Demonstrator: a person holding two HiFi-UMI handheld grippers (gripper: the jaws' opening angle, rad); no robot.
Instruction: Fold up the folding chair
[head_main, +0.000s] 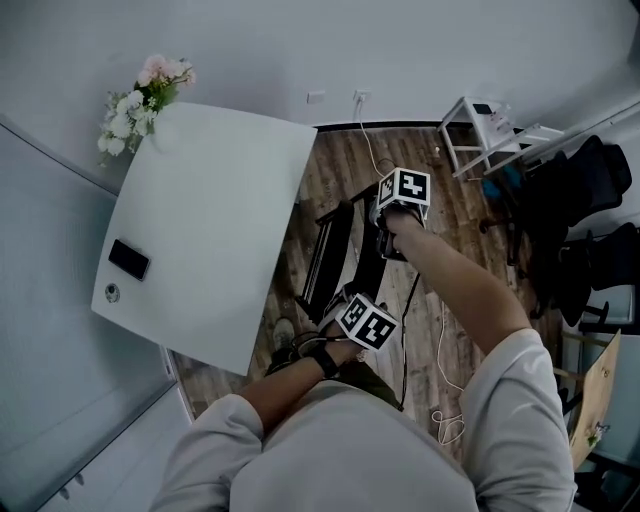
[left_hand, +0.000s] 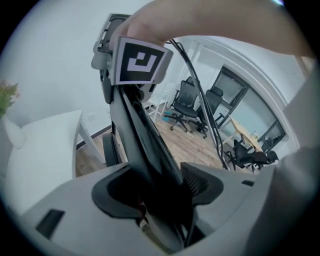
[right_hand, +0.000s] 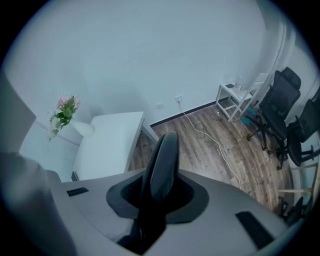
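Note:
The black folding chair (head_main: 335, 250) stands folded flat on the wooden floor beside the white table (head_main: 210, 230). My left gripper (head_main: 350, 305) sits at the chair's near end, hidden under its marker cube. My right gripper (head_main: 390, 225) is at the far end. In the left gripper view a black chair bar (left_hand: 142, 135) runs up between the jaws of the left gripper (left_hand: 160, 192), which is shut on it; the right gripper's marker cube (left_hand: 140, 62) shows above. In the right gripper view the chair's rounded edge (right_hand: 162, 160) sticks up between the jaws of the right gripper (right_hand: 157, 195), shut on it.
A black phone (head_main: 129, 259) lies on the table and flowers (head_main: 140, 100) stand at its far corner. A white cable (head_main: 440, 340) trails over the floor to a wall socket. A white rack (head_main: 480, 130), black office chairs (head_main: 585, 220) and a wooden board (head_main: 595, 395) stand at the right.

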